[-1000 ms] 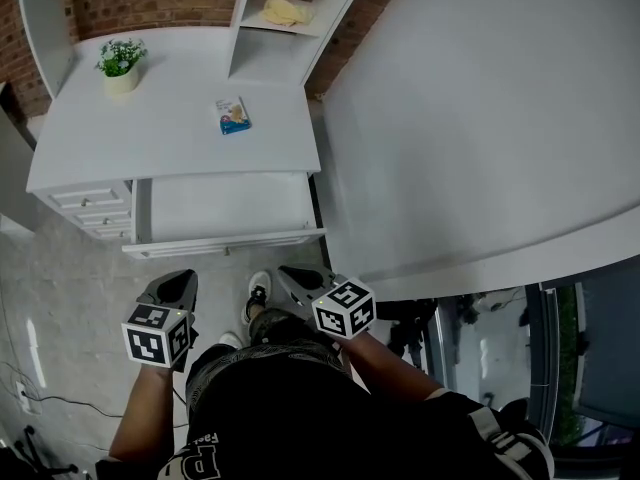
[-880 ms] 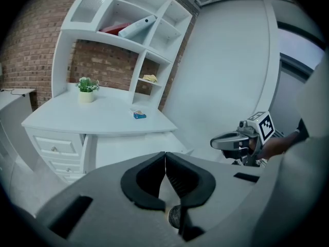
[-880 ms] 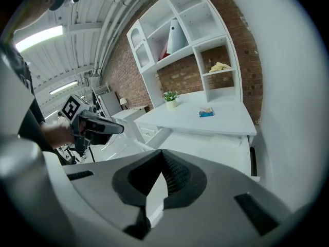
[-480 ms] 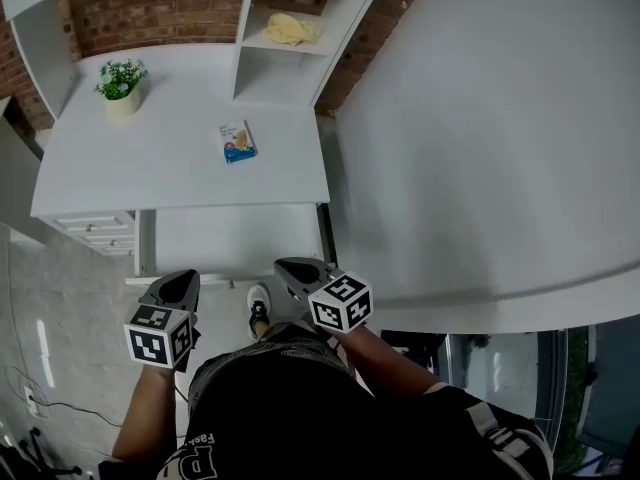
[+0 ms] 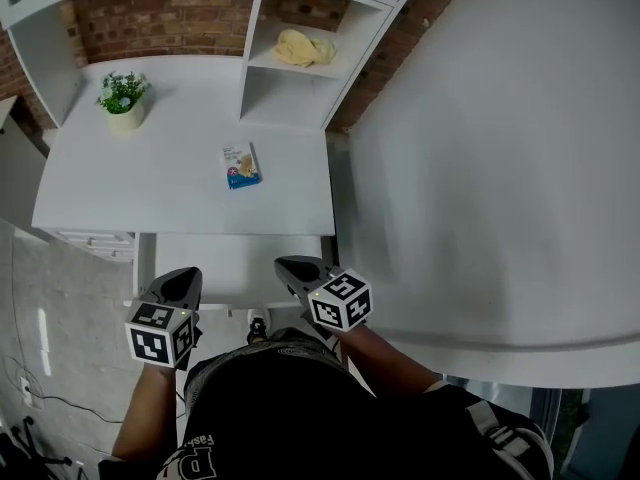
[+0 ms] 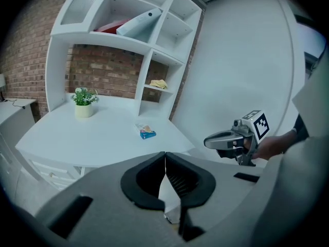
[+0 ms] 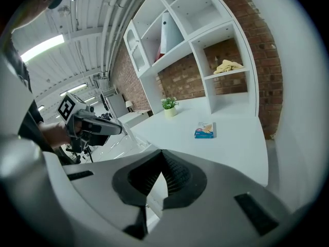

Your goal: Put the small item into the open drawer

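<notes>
**A:** Starting at the left, what is on the desk?

**B:** A small potted plant (image 5: 122, 93) stands near the far left corner of the white desk (image 5: 150, 183), in front of the brick wall (image 5: 170, 18). A stack of small drawers (image 5: 92, 240) peeks out below the desk's left end.

**A:** And the left gripper?

**B:** The person holds the left gripper (image 5: 182, 276) low, on the near side of the desk. It shows against the near left corner of the open drawer (image 5: 240, 263). Its jaws are pressed together with nothing between them.

**A:** Where is the small item?

**B:** The small packet (image 5: 241, 164) lies flat on the desktop, about mid-desk and right of the plant. It is well apart from both grippers and is not in the drawer, which is pulled out beneath the desk's near edge.

**A:** The right gripper?

**B:** The right gripper (image 5: 288, 266) hangs over the drawer's near right part. Its jaws are also closed tight and grip nothing.

**A:** Further right?

**B:** A yellow cloth (image 5: 305, 48) lies in a shelf cubby (image 5: 290, 70) at the desk's back right. A big white curved surface (image 5: 480, 168) fills the right side.
</notes>
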